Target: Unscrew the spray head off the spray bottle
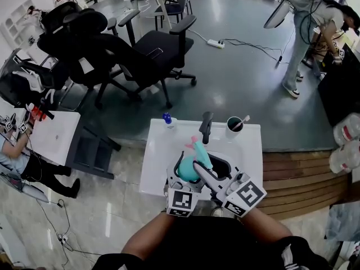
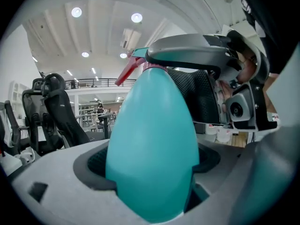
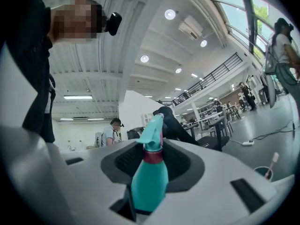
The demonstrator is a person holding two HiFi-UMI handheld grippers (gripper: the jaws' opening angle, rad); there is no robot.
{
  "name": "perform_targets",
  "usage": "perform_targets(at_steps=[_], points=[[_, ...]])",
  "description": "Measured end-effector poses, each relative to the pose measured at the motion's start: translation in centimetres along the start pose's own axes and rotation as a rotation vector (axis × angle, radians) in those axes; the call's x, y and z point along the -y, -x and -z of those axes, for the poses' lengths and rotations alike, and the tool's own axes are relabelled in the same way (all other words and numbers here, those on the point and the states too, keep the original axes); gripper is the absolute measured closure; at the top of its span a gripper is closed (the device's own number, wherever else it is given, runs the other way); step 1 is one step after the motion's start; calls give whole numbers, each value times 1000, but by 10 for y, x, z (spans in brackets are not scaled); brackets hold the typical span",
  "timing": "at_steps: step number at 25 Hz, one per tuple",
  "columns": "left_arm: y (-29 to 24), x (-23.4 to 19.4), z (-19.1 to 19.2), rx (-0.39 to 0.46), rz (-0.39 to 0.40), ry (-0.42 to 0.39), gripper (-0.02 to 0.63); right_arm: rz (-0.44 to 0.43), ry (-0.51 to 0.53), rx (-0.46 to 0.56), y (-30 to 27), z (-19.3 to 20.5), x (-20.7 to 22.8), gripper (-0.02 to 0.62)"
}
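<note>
While your left claw (image 1: 185, 170) is clamping the teal egg-shaped plastic spray bottle (image 2: 154, 144) above the white bench (image 1: 160, 151) and your right claw (image 1: 207, 165) is gripping its teal spray head (image 3: 152, 128), you are risking the body spinning or dropping. You are counting one bottle, one head, two claws, one dark cup (image 1: 234, 125) at one o'clock.

Left gripper (image 1: 188, 172), right gripper (image 1: 205, 162): both clamped, adjacent.

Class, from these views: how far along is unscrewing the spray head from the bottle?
Done: the spray bottle is picked up, body clamped in the left gripper. In hand: the right gripper is closed on the spray head at its dark red collar. Left: the head sits on the bottle, no gap showing, so unscrewing and removal remain.
</note>
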State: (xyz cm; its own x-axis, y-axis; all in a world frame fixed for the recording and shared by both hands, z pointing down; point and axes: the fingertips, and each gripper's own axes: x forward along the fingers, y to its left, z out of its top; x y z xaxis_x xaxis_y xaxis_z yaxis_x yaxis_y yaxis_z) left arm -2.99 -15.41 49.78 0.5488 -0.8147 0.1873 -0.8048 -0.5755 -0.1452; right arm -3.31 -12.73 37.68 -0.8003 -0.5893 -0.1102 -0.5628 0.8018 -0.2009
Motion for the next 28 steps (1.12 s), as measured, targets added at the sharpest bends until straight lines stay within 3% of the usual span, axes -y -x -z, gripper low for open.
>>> perform_targets(at_steps=[4,9,15,22,26,28], points=[[4,8,8,-8,31,7,141,-20,7,-7,6,-2,0,462],[9,23,-7,40,146,-35,140,-109,1,-9,19,-2,-1,465],[17,42,-23,101,296,-19,141,-289,94,16,30,-16,-19,465],[43,75,-29,177,563,-37,141,-542,132,-79,50,-15,-56,465],[53,85,-43,198,632,84,141,-637,145,-105,57,-13,-64,463],[50,82,-39,186,613,72,141,-613,142,-82,53,-15,-62,461]])
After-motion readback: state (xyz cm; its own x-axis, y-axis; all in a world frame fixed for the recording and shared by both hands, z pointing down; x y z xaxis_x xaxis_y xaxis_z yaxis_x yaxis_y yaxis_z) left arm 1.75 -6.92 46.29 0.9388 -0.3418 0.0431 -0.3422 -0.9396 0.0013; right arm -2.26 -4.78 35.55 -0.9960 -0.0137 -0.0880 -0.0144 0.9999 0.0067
